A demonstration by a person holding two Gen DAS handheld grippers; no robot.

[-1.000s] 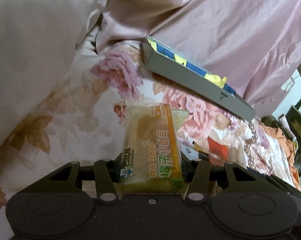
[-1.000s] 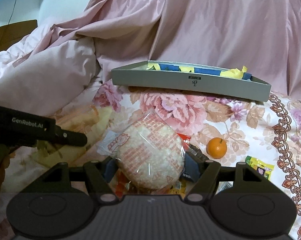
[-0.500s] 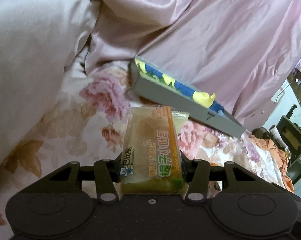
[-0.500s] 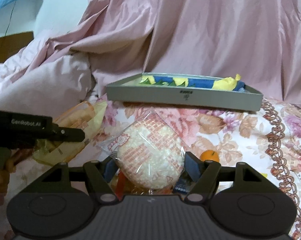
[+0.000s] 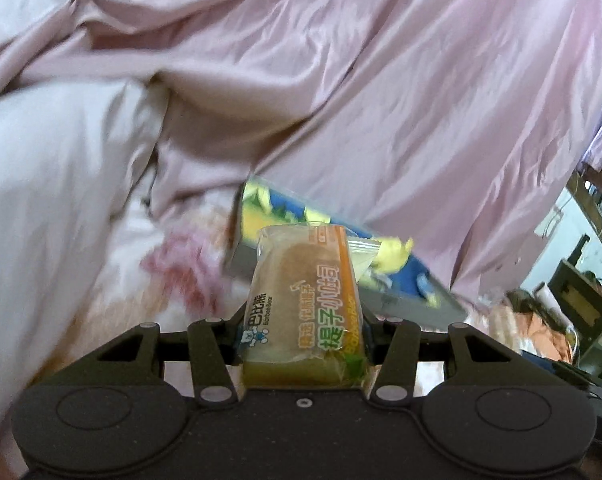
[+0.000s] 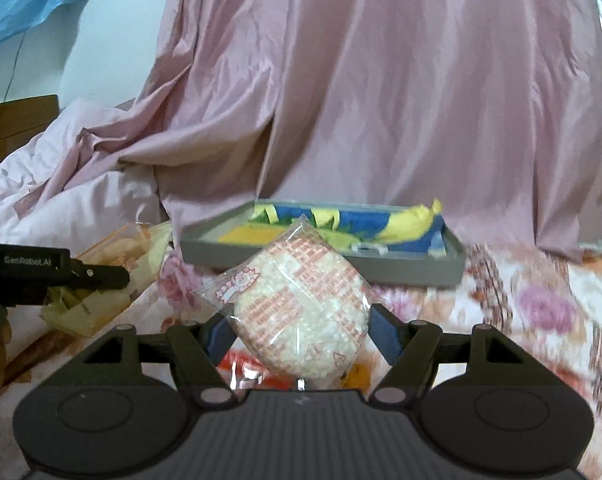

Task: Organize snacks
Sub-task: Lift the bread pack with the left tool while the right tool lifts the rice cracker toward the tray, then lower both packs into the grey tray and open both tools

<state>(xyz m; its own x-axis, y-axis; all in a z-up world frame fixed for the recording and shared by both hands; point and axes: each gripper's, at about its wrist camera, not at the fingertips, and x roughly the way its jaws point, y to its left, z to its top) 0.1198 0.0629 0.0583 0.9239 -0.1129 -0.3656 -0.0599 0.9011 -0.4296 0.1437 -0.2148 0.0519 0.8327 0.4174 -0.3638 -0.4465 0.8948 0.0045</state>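
My left gripper [image 5: 303, 334] is shut on a bread packet [image 5: 301, 304] with an orange and green wrapper, held above the floral bedsheet. My right gripper [image 6: 299, 332] is shut on a round rice cake packet [image 6: 301, 312] in clear wrap with red print. A grey tray [image 6: 413, 270] with a blue and yellow lining lies ahead of both grippers against the pink quilt; it also shows in the left wrist view [image 5: 405, 300]. The left gripper with its bread packet [image 6: 113, 268] shows at the left of the right wrist view.
A pink quilt [image 6: 381, 100] is piled behind the tray. Red and orange snack wrappers [image 6: 245, 364] lie on the floral bedsheet [image 6: 541, 312] under my right gripper. Furniture [image 5: 581, 304] stands at the far right of the left wrist view.
Both grippers have risen and moved toward the grey tray with their packets. The orange and the green packet on the sheet have dropped out of the right wrist view.
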